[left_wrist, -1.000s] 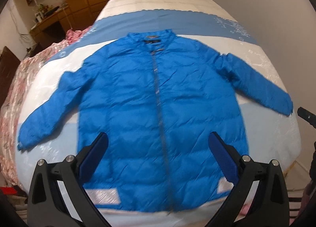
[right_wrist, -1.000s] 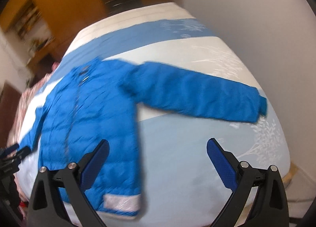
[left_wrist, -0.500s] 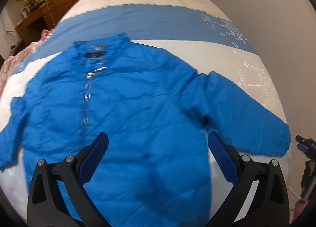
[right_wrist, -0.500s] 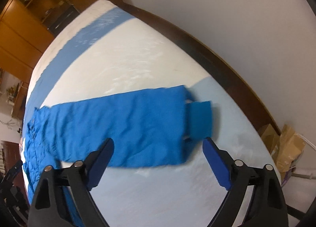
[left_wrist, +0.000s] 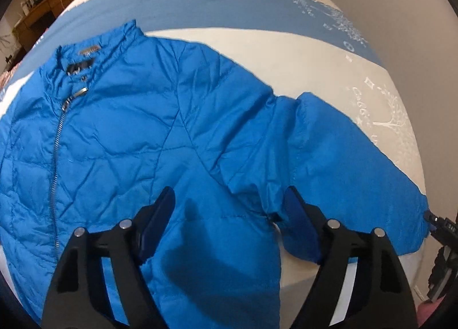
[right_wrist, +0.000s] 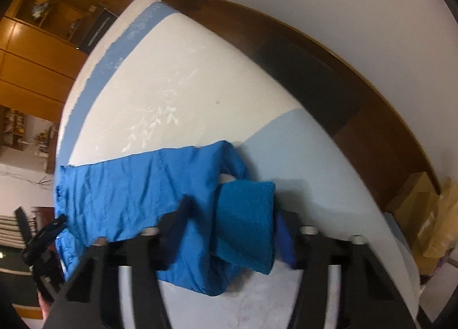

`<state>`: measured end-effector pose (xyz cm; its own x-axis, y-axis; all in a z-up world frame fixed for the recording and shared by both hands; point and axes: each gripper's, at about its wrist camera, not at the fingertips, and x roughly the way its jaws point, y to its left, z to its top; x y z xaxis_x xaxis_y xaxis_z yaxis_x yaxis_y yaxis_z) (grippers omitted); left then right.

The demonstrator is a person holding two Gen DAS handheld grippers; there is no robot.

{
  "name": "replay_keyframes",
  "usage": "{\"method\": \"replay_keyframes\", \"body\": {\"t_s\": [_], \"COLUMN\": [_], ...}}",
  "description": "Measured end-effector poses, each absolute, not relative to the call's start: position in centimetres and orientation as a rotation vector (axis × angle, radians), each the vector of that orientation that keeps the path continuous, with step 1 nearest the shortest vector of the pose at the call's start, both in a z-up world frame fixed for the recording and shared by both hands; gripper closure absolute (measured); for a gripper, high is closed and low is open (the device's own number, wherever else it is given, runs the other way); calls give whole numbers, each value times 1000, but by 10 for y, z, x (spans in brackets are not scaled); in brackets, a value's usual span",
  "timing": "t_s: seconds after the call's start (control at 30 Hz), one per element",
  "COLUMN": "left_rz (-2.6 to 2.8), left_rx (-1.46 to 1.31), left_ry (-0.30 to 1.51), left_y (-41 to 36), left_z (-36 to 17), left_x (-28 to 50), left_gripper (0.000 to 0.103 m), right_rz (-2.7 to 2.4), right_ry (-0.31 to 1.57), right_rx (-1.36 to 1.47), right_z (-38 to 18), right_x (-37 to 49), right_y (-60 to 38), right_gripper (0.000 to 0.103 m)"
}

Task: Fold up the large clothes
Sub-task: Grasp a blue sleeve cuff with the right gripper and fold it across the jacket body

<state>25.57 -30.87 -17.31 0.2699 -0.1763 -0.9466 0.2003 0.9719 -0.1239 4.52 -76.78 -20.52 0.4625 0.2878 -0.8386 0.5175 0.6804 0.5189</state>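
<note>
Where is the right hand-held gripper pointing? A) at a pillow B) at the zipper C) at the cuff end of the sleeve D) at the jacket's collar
C: in the right wrist view, the right hand-held gripper has its fingers open on either side of the knit cuff at the end of the blue jacket sleeve.

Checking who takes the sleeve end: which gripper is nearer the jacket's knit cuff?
Right. The right gripper straddles the knit cuff at the sleeve's end. The left gripper is open over the jacket near the armpit, a sleeve length away.
</note>
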Motion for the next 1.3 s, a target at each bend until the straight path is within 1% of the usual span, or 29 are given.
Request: {"method": "replay_keyframes", "body": {"t_s": [0.07,0.1,0.33,0.47,0.6,0.8,1.03,1.07,1.1,1.2,1.3], "left_rz": [-256,-260,-295,-302,-304,-299,-284,-289,-300,-349,-399], "left_rx": [22,24,-7,-15,-15,-3,-24,-35,-50,-106,-155], "left_ry": [1274,1273,1261,1237,1221,1188,1215,1220,1227,1246,1259], "left_y": [-308,-308,-297,-283,-265,-236,-214,-212,-210,-208,-214], "left_z": [-178,-180,-170,-157,-147,-136,-143,-144,-145,-148,-150], "left_x": [257,258,254,249,247,247,248,249,249,250,251], "left_gripper": [25,25,28,29,29,28,26,26,25,23,20], "right_rz": [-145,-132,67,147,241,301,319,320,345,475,507], "right_ry": [1100,1084,935,946,978,1079,1183,1189,1197,1169,1131], "right_rx": [854,847,831,761,685,509,412,405,419,525,541], "right_z": [-200,-191,-120,-90,-72,-77,-117,-120,-124,-119,-106], "right_x": [47,48,71,109,146,197,232,234,237,234,220], "right_y": [-765,-761,-714,-664,-614,-529,-473,-470,-466,-465,-474], "right_gripper": [77,79,80,80,80,80,79,78,74,67,64]}}
